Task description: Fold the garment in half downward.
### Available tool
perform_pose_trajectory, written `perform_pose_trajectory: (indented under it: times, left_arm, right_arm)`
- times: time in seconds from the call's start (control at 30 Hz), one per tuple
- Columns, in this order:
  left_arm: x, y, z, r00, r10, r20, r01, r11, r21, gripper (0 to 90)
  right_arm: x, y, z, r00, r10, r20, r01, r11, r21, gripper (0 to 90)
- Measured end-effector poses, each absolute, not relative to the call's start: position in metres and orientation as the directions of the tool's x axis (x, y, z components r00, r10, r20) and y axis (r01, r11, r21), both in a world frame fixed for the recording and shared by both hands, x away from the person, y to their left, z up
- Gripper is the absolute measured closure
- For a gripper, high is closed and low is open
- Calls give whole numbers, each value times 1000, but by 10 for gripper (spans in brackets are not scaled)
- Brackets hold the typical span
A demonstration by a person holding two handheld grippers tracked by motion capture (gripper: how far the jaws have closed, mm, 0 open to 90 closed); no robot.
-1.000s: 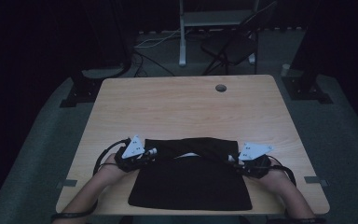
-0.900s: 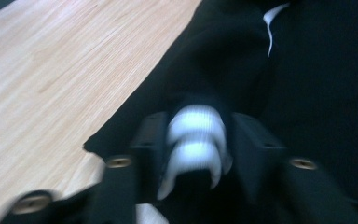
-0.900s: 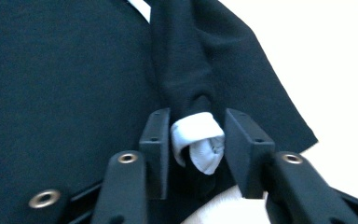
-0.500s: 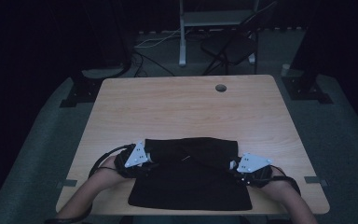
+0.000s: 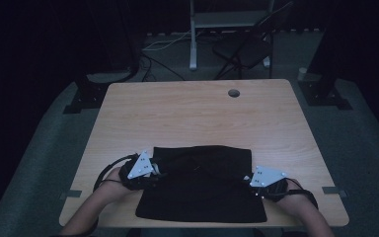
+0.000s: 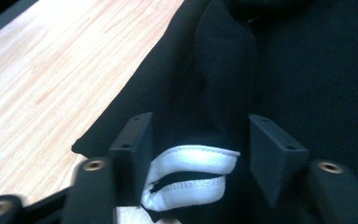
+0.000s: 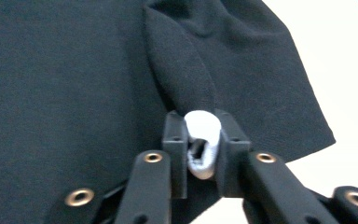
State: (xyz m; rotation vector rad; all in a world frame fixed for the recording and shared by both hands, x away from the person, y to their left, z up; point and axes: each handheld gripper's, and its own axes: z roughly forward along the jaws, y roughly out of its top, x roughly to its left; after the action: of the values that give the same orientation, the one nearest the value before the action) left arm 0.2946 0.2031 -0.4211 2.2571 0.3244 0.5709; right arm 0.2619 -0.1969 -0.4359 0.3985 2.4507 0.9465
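We have the black garment (image 5: 202, 182) spread flat at the near edge of the desk (image 5: 197, 113), and we're folding it. Our right claw (image 7: 203, 140) pinches a white-trimmed edge tight, so that side lifts cleanly. Our left claw (image 6: 196, 154) stands spread around its own white-hemmed fold, not clamping it.

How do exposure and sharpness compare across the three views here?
High view: dim, surroundings nearly black, black cloth shows little fold detail. Left gripper view: brighter, table grain clear, slightly soft. Right gripper view: table blown out white, cloth weave and white edge sharp.
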Motion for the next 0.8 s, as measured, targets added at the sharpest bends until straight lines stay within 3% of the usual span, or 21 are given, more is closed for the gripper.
perform_pose_trajectory:
  times: [0.07,0.13,0.3,0.5,0.8]
  left_arm:
    - [292,202,-423,884,356,304,24,-682,731,712]
    - [291,200,-427,894,330,303,29,-718,695,803]
    - [298,199,-432,898,363,249,94,-710,697,812]
    - [313,197,-432,890,406,209,145,-686,713,812]
    - [350,191,-433,867,458,196,184,-660,728,816]
  right_arm:
    - [262,-197,-437,-849,422,-319,98,718,690,817]
    - [263,-198,-439,-853,431,-294,117,706,698,821]
    - [271,-204,-440,-847,490,-206,208,663,719,827]
    - [283,-206,-440,-837,516,-179,236,638,733,829]
    - [322,-217,-440,-806,589,-68,331,542,772,829]
